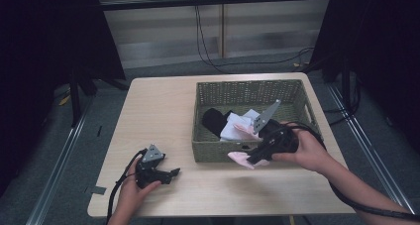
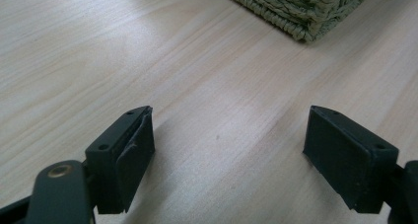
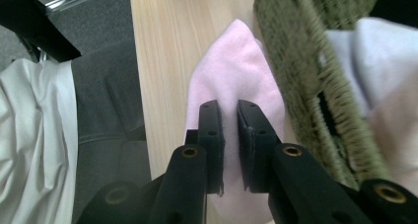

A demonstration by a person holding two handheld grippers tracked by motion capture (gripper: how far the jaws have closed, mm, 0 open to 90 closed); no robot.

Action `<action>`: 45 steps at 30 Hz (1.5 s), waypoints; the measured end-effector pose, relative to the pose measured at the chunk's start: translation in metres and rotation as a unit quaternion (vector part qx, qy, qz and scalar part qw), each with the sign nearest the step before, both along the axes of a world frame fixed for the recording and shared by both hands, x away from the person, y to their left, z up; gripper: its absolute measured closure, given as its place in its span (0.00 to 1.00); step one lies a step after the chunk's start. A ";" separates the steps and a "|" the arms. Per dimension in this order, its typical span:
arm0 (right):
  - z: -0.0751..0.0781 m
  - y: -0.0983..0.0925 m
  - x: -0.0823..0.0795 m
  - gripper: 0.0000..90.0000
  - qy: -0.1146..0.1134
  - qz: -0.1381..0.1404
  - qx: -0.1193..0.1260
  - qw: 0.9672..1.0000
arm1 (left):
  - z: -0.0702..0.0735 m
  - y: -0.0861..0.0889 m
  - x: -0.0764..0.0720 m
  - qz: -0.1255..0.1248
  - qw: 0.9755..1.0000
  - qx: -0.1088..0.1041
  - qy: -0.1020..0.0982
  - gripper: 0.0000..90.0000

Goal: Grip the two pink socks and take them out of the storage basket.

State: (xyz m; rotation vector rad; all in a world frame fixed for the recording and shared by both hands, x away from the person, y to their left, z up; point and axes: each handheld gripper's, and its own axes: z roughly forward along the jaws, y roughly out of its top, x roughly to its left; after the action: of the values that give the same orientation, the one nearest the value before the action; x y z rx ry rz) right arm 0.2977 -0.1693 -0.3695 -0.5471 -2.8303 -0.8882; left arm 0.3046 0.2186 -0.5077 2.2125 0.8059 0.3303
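Observation:
A pink cloth [image 3: 236, 71] hangs over the front wall of a woven green basket [image 1: 218, 150], and my right gripper [image 3: 229, 110] is shut on a fold of it. From above, the pink cloth [image 1: 237, 158] trails onto the table in front of the basket, under my right gripper [image 1: 255, 158]. Inside the basket lie a white cloth [image 1: 236, 126] and a black cloth [image 1: 214, 120]. My left gripper [image 1: 171, 174] rests low on the table at the front left, its jaws wide apart. Bare wood lies between them at my left gripper [image 2: 229, 150].
The basket's near corner [image 2: 300, 17] lies ahead of the left gripper. The table's front edge [image 1: 223, 210] runs close behind both hands. A cable [image 1: 366, 205] trails from the right gripper. The person's grey and white clothing [image 3: 74, 135] lies beyond the table edge.

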 end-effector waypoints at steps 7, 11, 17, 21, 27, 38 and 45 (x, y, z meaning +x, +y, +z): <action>-0.021 0.007 -0.002 0.77 0.016 0.002 -0.016 1.000 | 0.000 0.000 0.000 0.000 1.000 0.000 0.000 0.21; -0.021 0.007 -0.003 0.73 0.018 0.004 -0.019 1.000 | 0.000 0.000 0.000 0.000 1.000 0.000 0.000 0.21; -0.009 0.002 0.000 0.69 0.014 -0.004 -0.012 1.000 | 0.000 0.000 0.000 0.000 1.000 0.000 0.000 0.21; 0.000 -0.004 0.005 0.68 0.007 -0.016 -0.007 1.000 | 0.000 0.000 0.000 0.000 1.000 0.000 0.000 0.21; 0.014 -0.009 0.018 0.66 -0.007 -0.035 0.000 0.999 | 0.000 0.000 0.000 0.000 1.000 0.000 0.000 0.21; 0.013 -0.026 0.061 0.63 -0.017 -0.110 -0.021 0.994 | 0.000 0.000 0.000 0.000 1.000 0.000 0.000 0.21; 0.003 -0.030 0.082 0.59 -0.016 -0.142 -0.035 0.989 | 0.000 0.000 0.000 0.000 1.000 0.000 0.000 0.21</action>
State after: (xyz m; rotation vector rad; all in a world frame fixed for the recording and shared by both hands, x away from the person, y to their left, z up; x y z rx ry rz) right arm 0.3793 -0.1991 -0.3668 -0.9724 -2.8665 -0.8477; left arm 0.3046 0.2186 -0.5077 2.2124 0.8060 0.3301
